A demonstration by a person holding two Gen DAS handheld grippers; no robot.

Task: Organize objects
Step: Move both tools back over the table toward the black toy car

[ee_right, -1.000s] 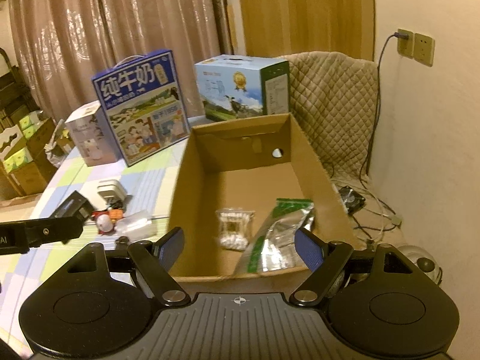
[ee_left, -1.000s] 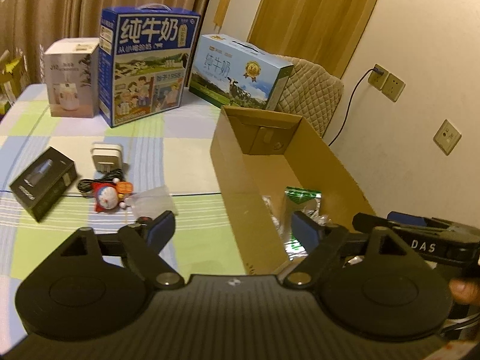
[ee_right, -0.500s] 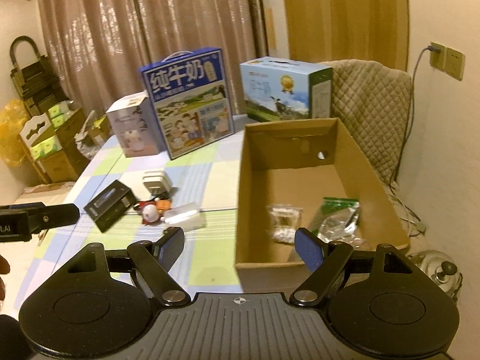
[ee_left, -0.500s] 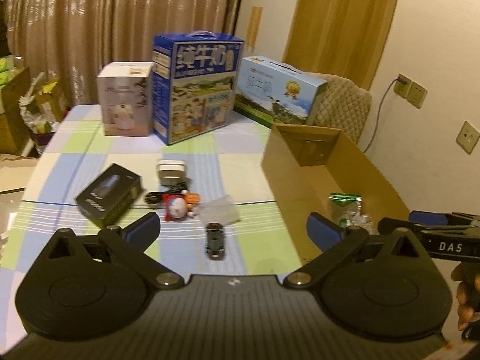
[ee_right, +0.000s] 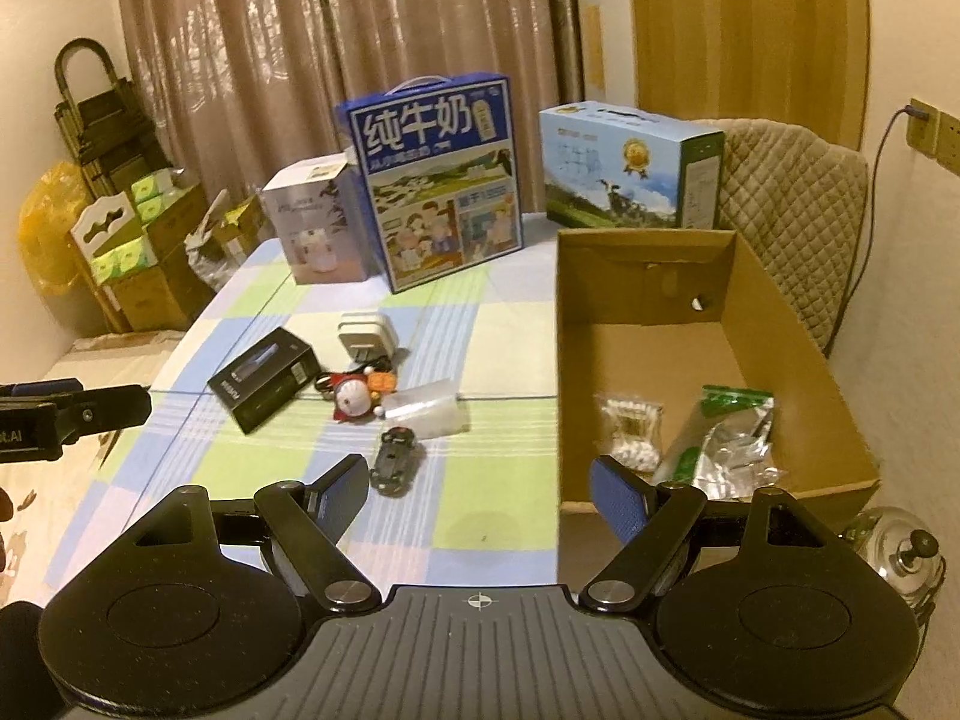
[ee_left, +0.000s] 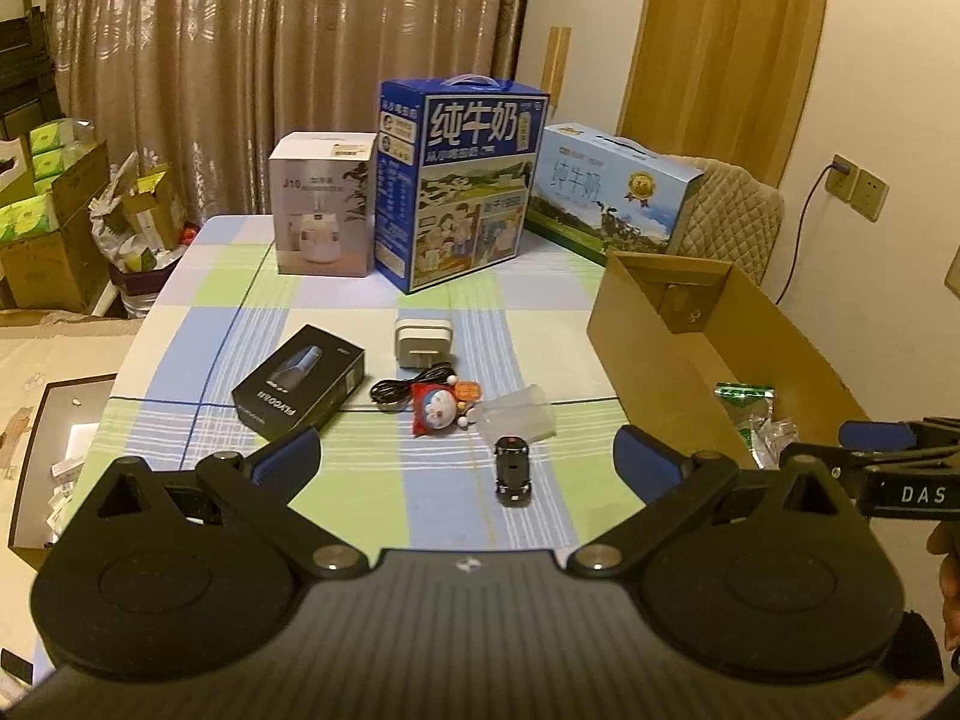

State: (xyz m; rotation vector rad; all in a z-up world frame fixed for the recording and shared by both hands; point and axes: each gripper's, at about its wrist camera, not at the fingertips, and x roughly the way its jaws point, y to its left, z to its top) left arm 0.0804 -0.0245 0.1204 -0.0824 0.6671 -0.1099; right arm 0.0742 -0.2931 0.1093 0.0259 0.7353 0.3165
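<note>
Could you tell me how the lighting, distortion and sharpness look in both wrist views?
Left wrist view: warm dim light, fisheye bending of the table edge, small toy car fairly sharp. Right wrist view: same amber cast, softer, cardboard box walls bowed.

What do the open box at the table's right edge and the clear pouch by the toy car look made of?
The open box looks like plain brown cardboard, matte, with folded flaps and a punched hole in its far wall. The clear pouch beside the toy car seems thin glossy plastic film: translucent, with the tablecloth showing through.
</note>
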